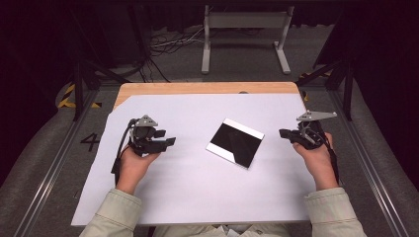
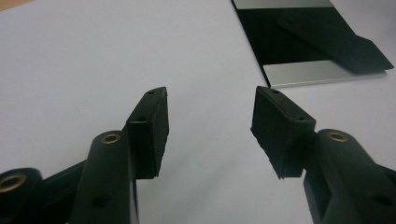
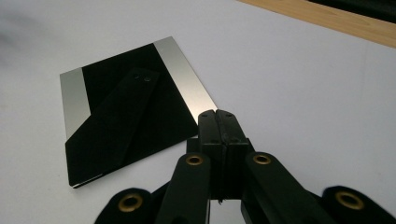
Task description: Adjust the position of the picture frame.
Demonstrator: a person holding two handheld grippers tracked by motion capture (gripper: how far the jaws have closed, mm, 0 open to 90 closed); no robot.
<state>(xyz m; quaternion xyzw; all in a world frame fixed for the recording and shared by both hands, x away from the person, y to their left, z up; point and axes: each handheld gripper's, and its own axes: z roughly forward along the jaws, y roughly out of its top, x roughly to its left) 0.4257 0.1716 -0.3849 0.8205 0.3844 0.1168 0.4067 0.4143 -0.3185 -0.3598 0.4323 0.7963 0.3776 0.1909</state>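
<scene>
- Nearest the person: left gripper [image 1: 168, 141] has its jaws wide apart and empty, aimed at the frame's edge, probably ready to take it.
- Right gripper [image 1: 284, 133]: jaws pressed together, holding nothing; likely to nudge.
- Between them: photo frame [image 1: 234, 142] face-down on white sheet [image 1: 197, 187], flat, easel back [image 3: 116, 123] up.
- Beyond: wooden table edge [image 1: 197, 88].

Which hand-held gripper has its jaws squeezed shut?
The right hand-held gripper: its two black jaws press flat together, empty. The left hand-held gripper stands open, with white sheet showing between its jaws.
</scene>
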